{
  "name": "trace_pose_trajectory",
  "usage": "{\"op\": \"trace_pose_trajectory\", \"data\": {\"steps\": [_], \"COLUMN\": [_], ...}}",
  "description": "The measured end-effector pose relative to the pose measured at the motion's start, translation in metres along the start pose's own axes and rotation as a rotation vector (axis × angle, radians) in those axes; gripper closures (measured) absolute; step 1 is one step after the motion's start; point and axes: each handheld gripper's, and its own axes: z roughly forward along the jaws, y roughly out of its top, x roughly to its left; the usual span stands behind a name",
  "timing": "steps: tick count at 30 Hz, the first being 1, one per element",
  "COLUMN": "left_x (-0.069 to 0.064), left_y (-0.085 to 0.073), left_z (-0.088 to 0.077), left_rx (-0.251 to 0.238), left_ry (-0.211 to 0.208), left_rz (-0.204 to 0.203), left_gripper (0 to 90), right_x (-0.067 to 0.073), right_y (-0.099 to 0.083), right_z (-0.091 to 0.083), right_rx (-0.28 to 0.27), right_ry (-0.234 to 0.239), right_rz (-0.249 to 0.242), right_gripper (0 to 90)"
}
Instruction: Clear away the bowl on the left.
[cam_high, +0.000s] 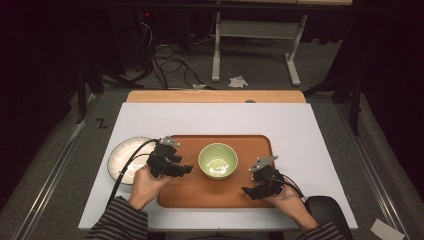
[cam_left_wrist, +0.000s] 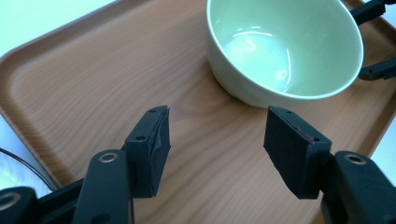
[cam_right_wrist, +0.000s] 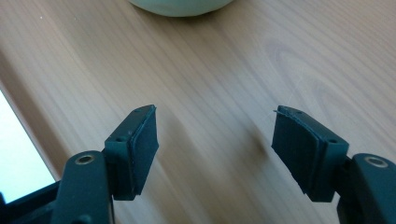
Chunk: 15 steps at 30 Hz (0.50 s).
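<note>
A pale green bowl stands empty in the middle of a wooden tray. My left gripper hovers over the tray just left of the bowl, open and holding nothing. In the left gripper view the bowl lies ahead and to the right of the spread jaws of my left gripper. My right gripper is low over the tray's front right part, also open and empty. In the right gripper view, my right gripper has bare wood between its jaws, and the bowl's base sits at the top edge.
A white ribbed plate lies on the white table against the tray's left edge, under the left hand's cable. The other gripper's jaw tips show beyond the bowl. Table legs and cables stand on the floor behind.
</note>
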Motion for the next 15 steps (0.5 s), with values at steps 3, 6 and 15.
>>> {"op": "trace_pose_trajectory", "data": {"steps": [3,6,15], "left_x": [-0.0016,-0.0037,-0.0071], "left_y": [-0.0009,-0.0013,-0.0021], "left_z": [0.0027,0.0041,0.0109], "left_rx": [0.009,0.015,0.043], "left_ry": [-0.002,-0.007,-0.020], "left_rz": [0.000,0.007,0.003], "left_gripper": [40.7,40.8,41.0], "right_x": [0.0004,0.0008,0.0013], "right_y": [0.0001,0.0001,0.0000], "right_z": [0.0006,0.0007,0.0010], "right_rx": [0.000,-0.001,0.004], "right_ry": [0.001,0.002,0.000], "right_rz": [0.000,-0.002,0.001], "right_gripper": [32.8,32.8,32.8]}}
